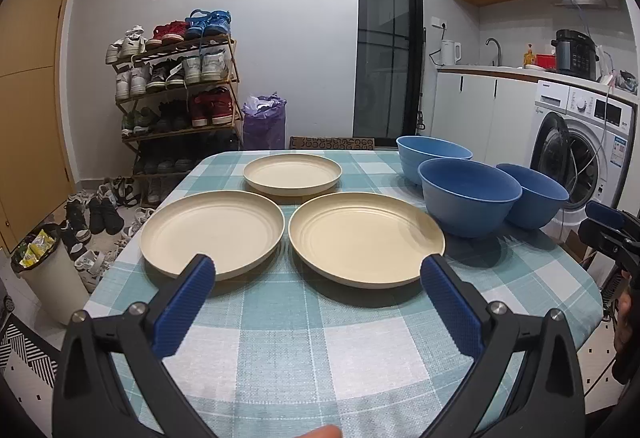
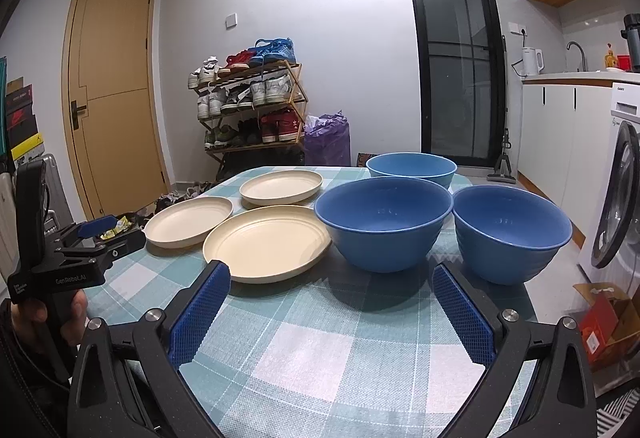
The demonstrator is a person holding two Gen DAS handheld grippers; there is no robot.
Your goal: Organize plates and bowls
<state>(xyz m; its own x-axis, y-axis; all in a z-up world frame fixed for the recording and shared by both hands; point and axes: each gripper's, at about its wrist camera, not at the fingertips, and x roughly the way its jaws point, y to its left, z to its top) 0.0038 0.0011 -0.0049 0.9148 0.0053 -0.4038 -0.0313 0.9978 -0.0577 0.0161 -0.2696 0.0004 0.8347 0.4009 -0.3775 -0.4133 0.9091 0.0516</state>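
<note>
Three cream plates lie on the checked table: a left one (image 1: 212, 230), a right one (image 1: 366, 238) and a far one (image 1: 293, 173). Three blue bowls stand to their right: a far one (image 1: 434, 158), a middle one (image 1: 469, 194) and a right one (image 1: 532, 200). My left gripper (image 1: 318, 270) is open and empty, just short of the two near plates. My right gripper (image 2: 330, 278) is open and empty, in front of the middle bowl (image 2: 384, 222) and right bowl (image 2: 512, 234). The near plate (image 2: 266, 242) lies to its left.
The table (image 1: 320, 350) has a teal checked cloth and a rounded edge. A shoe rack (image 1: 180, 86) and a bin (image 1: 52, 278) stand at left. A washing machine (image 1: 580, 146) and counter stand at right. The left gripper shows at the right wrist view's left edge (image 2: 86, 238).
</note>
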